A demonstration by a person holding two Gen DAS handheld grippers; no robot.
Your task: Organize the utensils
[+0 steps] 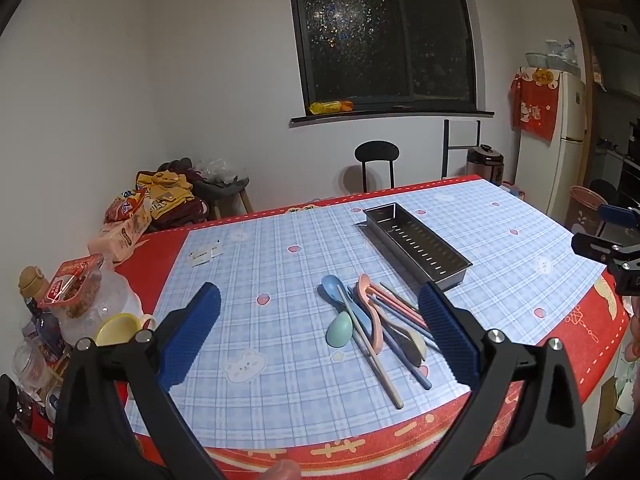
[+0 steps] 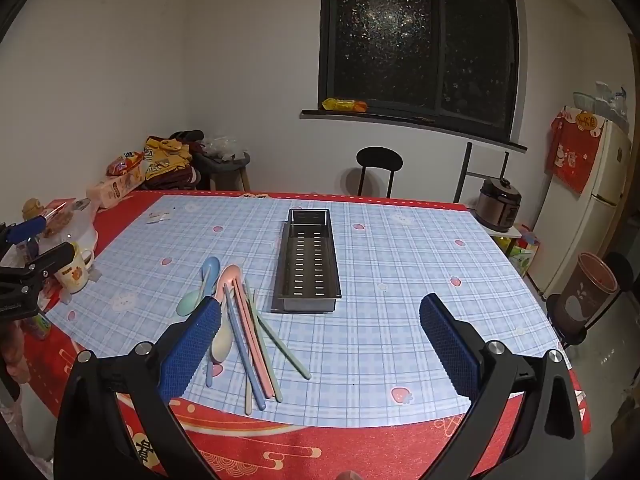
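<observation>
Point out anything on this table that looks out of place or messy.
The spoons and chopsticks lie crisscrossed in a loose pile on the tablecloth, beside the metal utensil tray, which holds nothing. Nothing looks spilled or broken.

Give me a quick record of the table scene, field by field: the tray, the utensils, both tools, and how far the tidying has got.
tray: metal slotted tray, nothing in it, on the checked cloth
utensils: loose pile of pastel spoons and chopsticks, overlapping, beside the tray
left tool: open, holding nothing, above the table near the pile
right tool: open, holding nothing
progress: no utensil in the tray yet
</observation>
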